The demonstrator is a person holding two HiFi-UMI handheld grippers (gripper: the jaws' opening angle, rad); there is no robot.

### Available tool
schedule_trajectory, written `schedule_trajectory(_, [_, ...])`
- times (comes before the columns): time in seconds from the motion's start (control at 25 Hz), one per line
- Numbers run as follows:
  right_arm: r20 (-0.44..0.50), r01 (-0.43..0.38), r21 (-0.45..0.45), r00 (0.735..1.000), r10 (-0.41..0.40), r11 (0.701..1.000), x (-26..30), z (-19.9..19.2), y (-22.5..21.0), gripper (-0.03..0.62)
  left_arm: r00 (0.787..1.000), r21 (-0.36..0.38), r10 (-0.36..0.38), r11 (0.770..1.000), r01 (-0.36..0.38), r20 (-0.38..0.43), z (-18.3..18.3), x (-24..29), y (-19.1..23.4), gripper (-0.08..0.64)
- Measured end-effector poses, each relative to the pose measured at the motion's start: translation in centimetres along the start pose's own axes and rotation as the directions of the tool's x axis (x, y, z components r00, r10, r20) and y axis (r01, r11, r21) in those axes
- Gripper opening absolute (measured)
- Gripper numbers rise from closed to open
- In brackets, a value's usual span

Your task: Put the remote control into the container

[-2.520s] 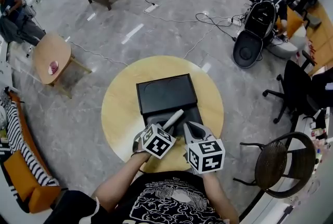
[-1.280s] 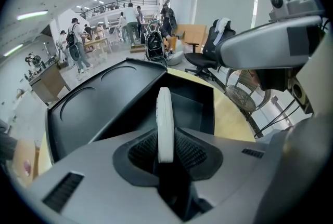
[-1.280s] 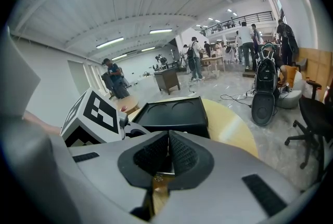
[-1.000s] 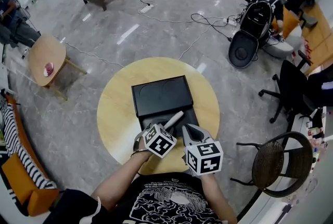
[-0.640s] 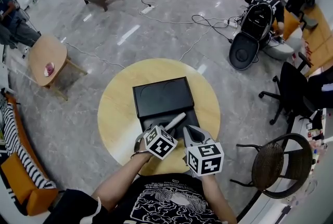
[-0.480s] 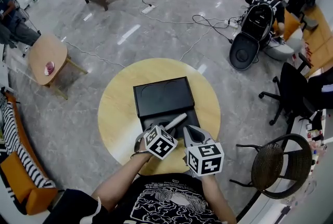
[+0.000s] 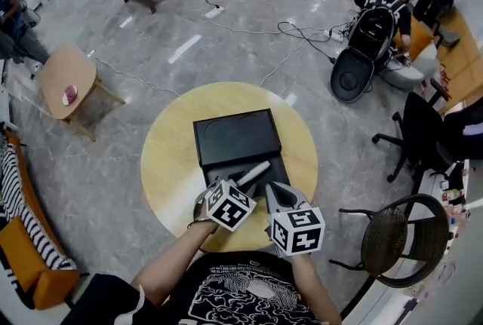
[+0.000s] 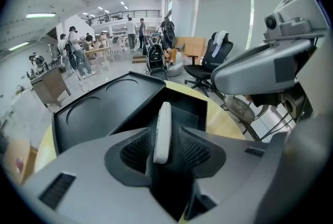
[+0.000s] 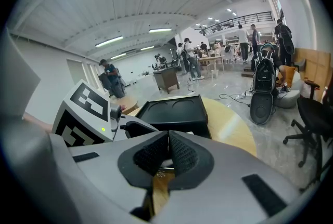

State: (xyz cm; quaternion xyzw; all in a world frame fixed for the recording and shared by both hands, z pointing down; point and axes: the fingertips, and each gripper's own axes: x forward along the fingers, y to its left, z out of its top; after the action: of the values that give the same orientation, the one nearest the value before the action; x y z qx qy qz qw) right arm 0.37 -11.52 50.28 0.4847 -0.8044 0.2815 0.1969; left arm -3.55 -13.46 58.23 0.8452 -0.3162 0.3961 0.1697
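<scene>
White remote stands between left gripper's just-parted jaws.

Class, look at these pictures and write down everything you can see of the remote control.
The remote control is a slim, white, plastic-looking bar with rounded ends. It stands on edge, its near end between the pads of the left gripper, whose jaws have just been opening, with a gap at one pad. Its far end points over the open black container.
</scene>
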Motion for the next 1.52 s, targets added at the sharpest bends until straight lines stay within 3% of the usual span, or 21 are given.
schedule_trajectory(0.36, [0.000,-0.003,-0.005,1.000,0.003,1.000,-1.0,-0.5,0.8,0.023,0.989,-0.031,0.045,0.999,-0.041,0.139,1.2,-2.8,-0.5,0.150])
schedule_trajectory(0.64, [-0.005,-0.041,-0.027,0.999,0.041,0.999,-1.2,0.1,2.2,0.023,0.965,-0.146,0.030,0.989,0.009,0.260,3.2,-5.8,-0.5,0.143])
schedule_trajectory(0.8, [0.005,-0.066,-0.045,0.998,0.066,0.997,-1.2,0.0,2.7,0.023,0.949,-0.183,0.068,0.983,-0.011,0.309,3.4,-6.8,-0.7,0.095])
schedule_trajectory(1.0, [0.026,-0.096,-0.062,0.995,0.098,0.993,-2.0,0.4,3.1,0.023,0.936,-0.208,0.118,0.977,-0.050,0.330,3.7,-8.4,-1.6,0.048])
schedule_trajectory(1.52, [0.042,-0.175,-0.107,0.983,0.181,0.979,-5.4,-0.3,2.8,0.023,0.912,-0.260,0.206,0.959,-0.116,0.355,4.8,-10.4,-5.8,0.029])
